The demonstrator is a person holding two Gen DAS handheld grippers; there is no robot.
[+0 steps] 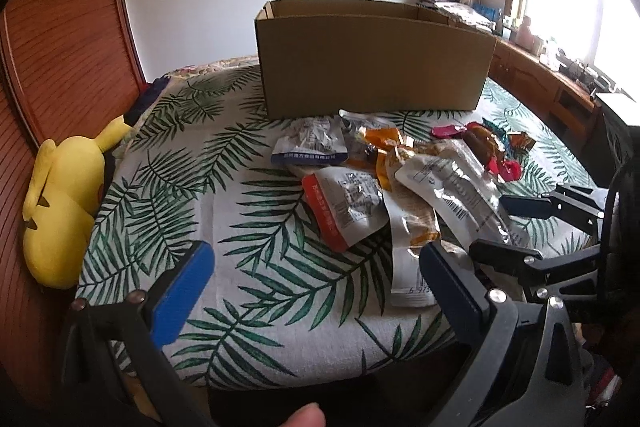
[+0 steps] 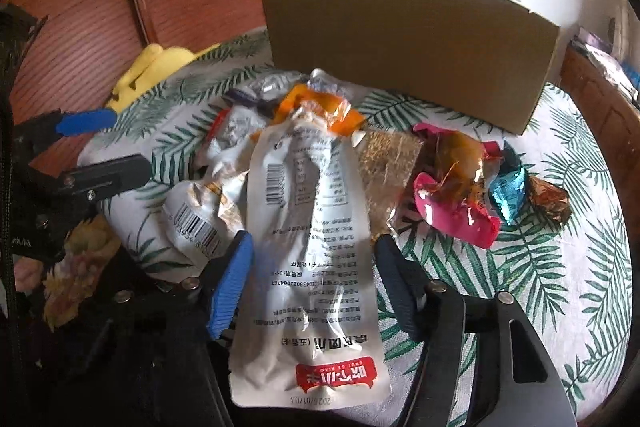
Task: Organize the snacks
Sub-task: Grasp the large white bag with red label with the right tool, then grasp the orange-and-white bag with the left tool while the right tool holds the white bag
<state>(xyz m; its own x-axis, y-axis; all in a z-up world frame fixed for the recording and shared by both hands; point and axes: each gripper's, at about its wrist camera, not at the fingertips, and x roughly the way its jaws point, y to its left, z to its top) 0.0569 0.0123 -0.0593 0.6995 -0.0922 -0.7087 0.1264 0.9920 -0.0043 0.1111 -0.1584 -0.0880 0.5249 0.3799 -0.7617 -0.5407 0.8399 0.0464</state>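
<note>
My right hand-held gripper [image 2: 312,279] straddles a long white snack pouch [image 2: 316,227] on the bed [image 2: 580,267], its 2 blue-padded jaws about half spread on either side of the pack; the left pad looks to touch the pouch's edge, the right pad stands just clear, so the pack lies between them, not pinched. The pouch runs lengthwise from near to far, its red-labelled end nearest me, printed back upward.

My left hand-held gripper [image 1: 316,275] hangs spread wide over the bed's leaf-print cover [image 1: 240,187], nothing between its jaws, to the left of the pile; my thumb tip [image 1: 306,417] shows at the bottom edge of that view.

The snack pile [image 1: 380,179] sits mid-bed: a white pouch with a red edge [image 1: 344,207] nearest left, a white pouch with a blue band [image 1: 310,147] beyond it, orange wrappers [image 2: 320,111] in the middle, and to the right a pink wrapper [image 2: 452,211], a teal sweet [image 2: 508,191] and a brown one [image 2: 550,199]. A barcoded crumpled pack [image 2: 200,215] lies left of the long pouch.

Beyond the pile stands an open cardboard box [image 1: 372,67], its near wall facing me. A yellow plush toy [image 1: 60,195] rests at the bed's far-left edge against a wooden panel [image 1: 60,47].
</note>
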